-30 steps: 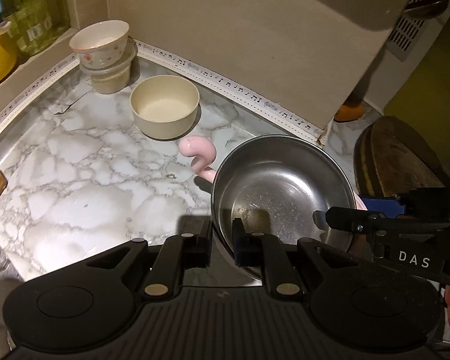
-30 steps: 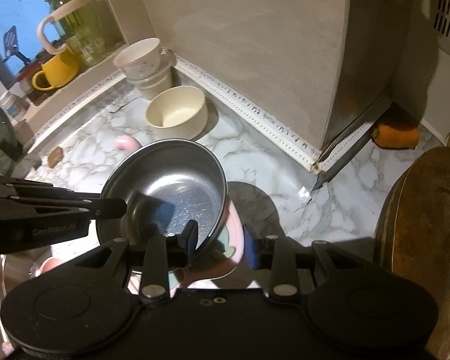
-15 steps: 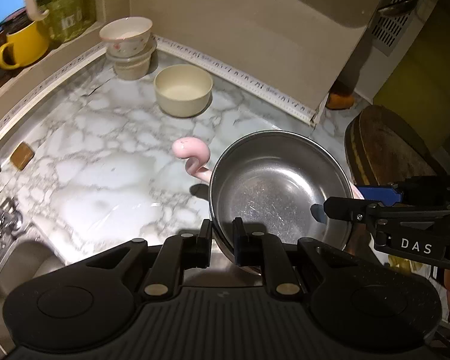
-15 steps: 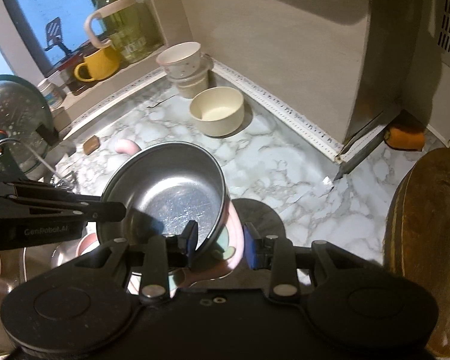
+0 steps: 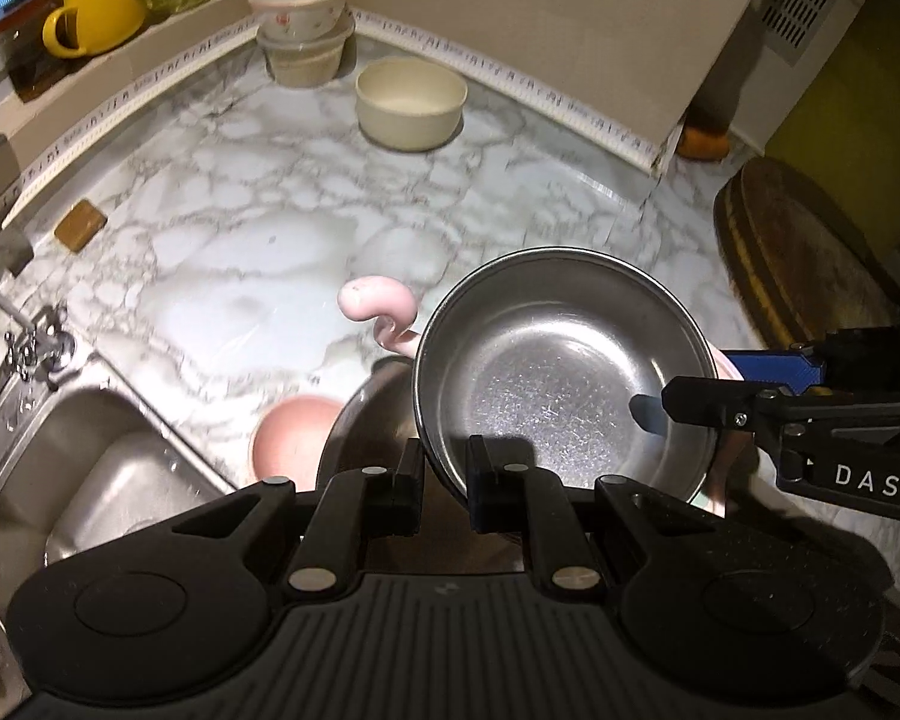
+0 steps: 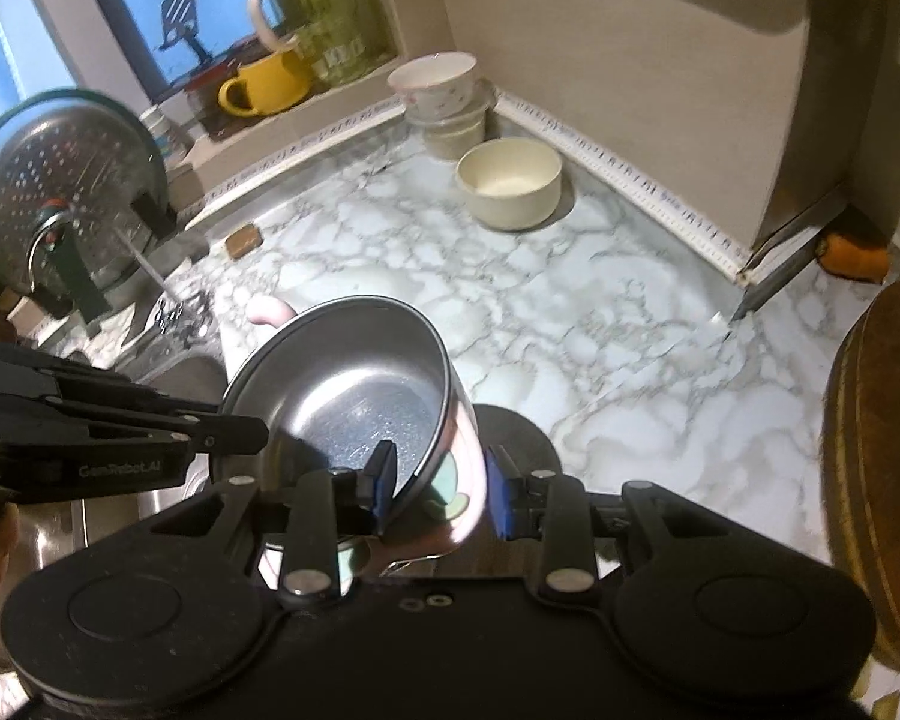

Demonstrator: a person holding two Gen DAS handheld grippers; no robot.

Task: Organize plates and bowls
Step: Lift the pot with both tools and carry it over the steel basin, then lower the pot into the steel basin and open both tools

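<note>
Carried nearer, away from the far cream bowl (image 5: 411, 102), the round steel bowl (image 5: 561, 369) is clenched by both grippers' fingers (image 5: 411, 480), left rim and right rim with pink dish (image 6: 456, 498), for steadiness.

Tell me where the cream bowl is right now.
The cream bowl stands on the marble counter near the back wall, just right of the stacked bowls in the corner; in the right wrist view it sits upper centre.

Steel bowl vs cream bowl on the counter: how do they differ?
The steel bowl is shiny metal; the cream bowl is matte and pale. The steel bowl is wider and shallower, the cream bowl smaller with straighter walls. The steel bowl is held tilted by both grippers, the cream bowl stands upright on the marble counter near the wall. Both are round and empty.
</note>
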